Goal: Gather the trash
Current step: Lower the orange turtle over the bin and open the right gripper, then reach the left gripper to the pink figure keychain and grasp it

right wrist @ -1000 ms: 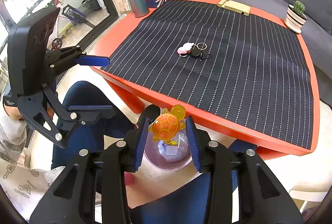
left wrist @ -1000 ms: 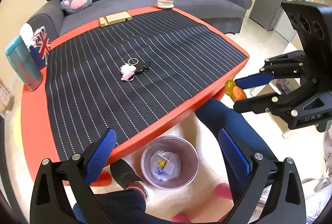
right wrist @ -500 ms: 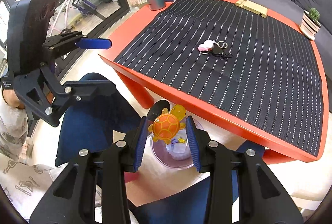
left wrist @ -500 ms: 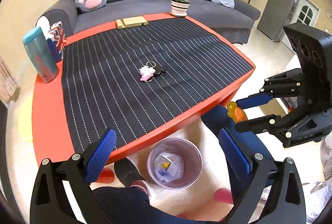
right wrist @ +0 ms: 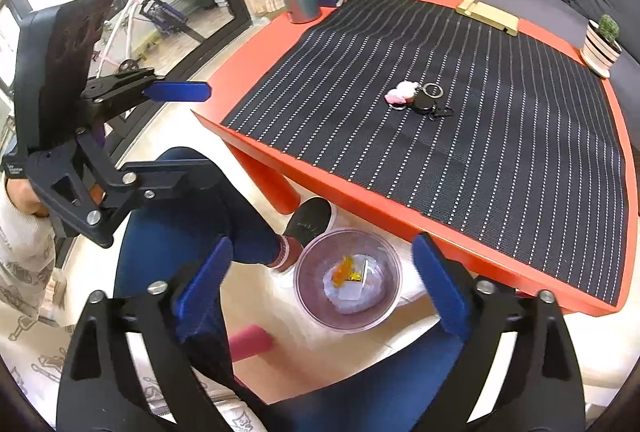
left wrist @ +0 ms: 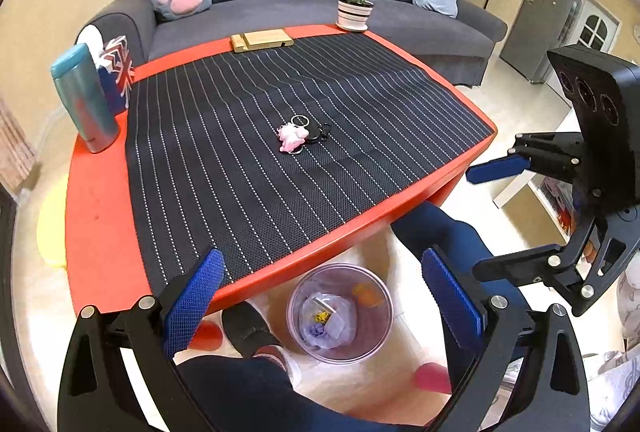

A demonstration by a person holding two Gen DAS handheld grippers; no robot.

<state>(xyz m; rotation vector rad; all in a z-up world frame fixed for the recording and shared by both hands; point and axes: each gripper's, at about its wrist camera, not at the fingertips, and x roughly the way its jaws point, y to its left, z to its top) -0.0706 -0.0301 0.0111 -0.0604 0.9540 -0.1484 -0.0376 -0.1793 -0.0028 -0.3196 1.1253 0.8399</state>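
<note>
From the left wrist view, we held our left gripper (left wrist: 320, 296) with its blue pads spread wide and nothing between them, poised above the floor in front of the red table (left wrist: 100, 216). Just below it, a clear trash bin (left wrist: 340, 312) stood on the floor tucked against the table's near edge, probably so we could drop things in while seated. Inside it lay crumpled pale wrappers and a blurred orange toy (left wrist: 366, 292) near the inner wall. To the right, our right gripper (left wrist: 486, 216) hung beside the table corner, likewise spread apart and empty. On the striped black mat (left wrist: 280, 103) a key ring (left wrist: 302, 133) with a pink charm lay near the middle, well apart from the bin; it seemed a belonging, not trash. A teal flask (left wrist: 82, 97), a flag tissue box (left wrist: 116, 71), a wooden stand (left wrist: 260, 39) and a potted cactus (left wrist: 355, 7) sat around the mat's edges. From the right wrist view, we saw the right gripper (right wrist: 320, 288) directly above the bin (right wrist: 348, 280), released and gaping, which suited a drop; the orange toy (right wrist: 344, 268) rested on the wrappers inside. The left gripper (right wrist: 180, 127) hovered off to the left, also wide apart, clear of the bin's mouth. The key ring (right wrist: 420, 97) lay alone on the mat (right wrist: 440, 111); we judged little trash remained there.
</note>
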